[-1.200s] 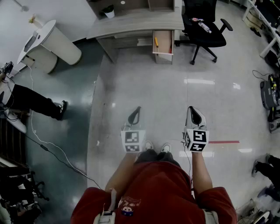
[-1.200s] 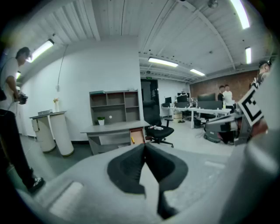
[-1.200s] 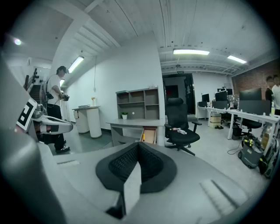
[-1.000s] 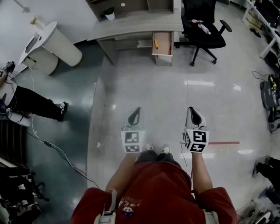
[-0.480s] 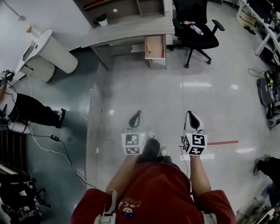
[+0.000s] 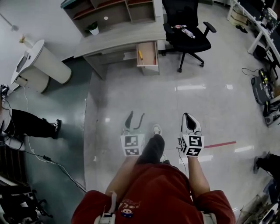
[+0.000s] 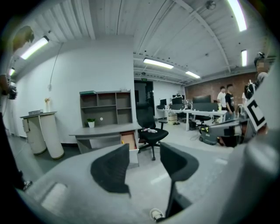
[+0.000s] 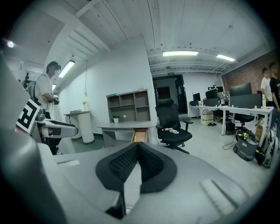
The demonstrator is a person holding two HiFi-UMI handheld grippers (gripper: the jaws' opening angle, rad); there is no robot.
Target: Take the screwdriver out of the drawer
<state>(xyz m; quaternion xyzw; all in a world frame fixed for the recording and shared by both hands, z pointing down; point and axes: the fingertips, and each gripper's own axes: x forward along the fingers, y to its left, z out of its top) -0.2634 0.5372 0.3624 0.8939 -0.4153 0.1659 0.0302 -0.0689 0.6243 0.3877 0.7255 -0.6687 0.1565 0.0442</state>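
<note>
Far ahead on the floor stands a grey desk [image 6: 122,38] with its wooden drawer [image 6: 148,53] pulled out. A yellow-handled screwdriver [image 6: 140,55] lies inside it. My left gripper [image 6: 134,119] hangs over the bare floor, well short of the desk. Its jaws are opening and nothing is between them. My right gripper [image 6: 187,118] is level with it, shut and empty. The left gripper view shows that gripper [image 7: 144,154] with parted fingers, and the drawer [image 7: 127,140] beyond the gap. The right gripper view shows the other gripper [image 8: 137,148] with pads together below the drawer [image 8: 139,135].
A black office chair [image 6: 186,33] stands right of the drawer. A shelf unit [image 6: 113,13] sits behind the desk and a white round stand [image 6: 39,65] to its left. A seated person's leg [image 6: 30,124] and cables [image 6: 52,162] are at the left. Machines line the right edge.
The left gripper's jaws have gone from shut to parted. Both grippers have moved forward toward the desk as the person steps, one foot now ahead between them.
</note>
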